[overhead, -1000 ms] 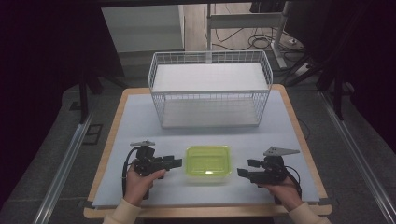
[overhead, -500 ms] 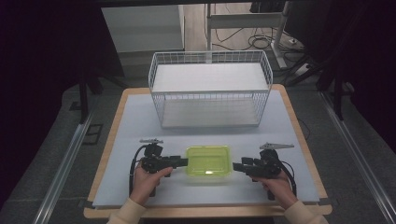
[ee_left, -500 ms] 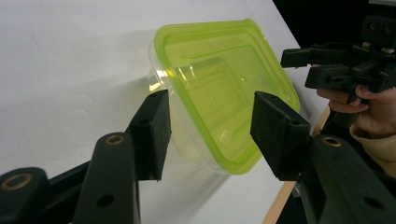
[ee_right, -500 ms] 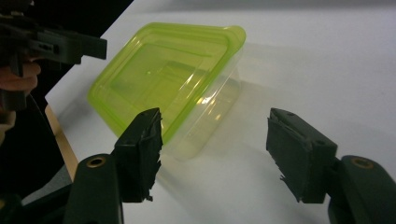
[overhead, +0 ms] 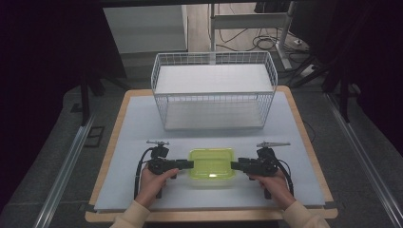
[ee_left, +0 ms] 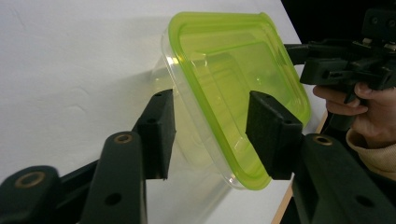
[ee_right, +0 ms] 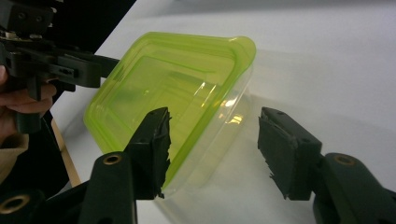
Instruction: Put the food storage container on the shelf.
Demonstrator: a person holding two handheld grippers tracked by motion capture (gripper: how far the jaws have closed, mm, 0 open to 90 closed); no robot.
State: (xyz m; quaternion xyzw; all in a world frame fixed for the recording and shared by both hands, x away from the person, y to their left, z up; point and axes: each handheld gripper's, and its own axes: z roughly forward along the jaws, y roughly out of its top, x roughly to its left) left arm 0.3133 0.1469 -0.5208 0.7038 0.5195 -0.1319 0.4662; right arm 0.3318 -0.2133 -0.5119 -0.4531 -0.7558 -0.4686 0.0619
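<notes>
A clear plastic container with a lime-green lid (overhead: 211,163) (ee_left: 233,70) (ee_right: 173,84) lies on the white mat near the front of the table. My left gripper (overhead: 190,164) (ee_left: 212,126) reaches in from the left and its jaws straddle the container's left end. They have just been closing, one pad over the lid and the other by the clear wall, without a visible squeeze. From the right, my right gripper (overhead: 234,165) (ee_right: 212,140) straddles the opposite end. Its jaws have also been closing: one pad is at the lid's rim, while the other stands clear of the wall.
A white wire basket (overhead: 214,95) with a white floor stands at the back of the mat. The wooden table edge (overhead: 209,216) runs close in front of both hands. Metal rails run along the floor on either side.
Both grippers have moved inward from either side of the container until their jaws enclose its ends, and both pairs of jaws have narrowed. The container has stayed in place.
</notes>
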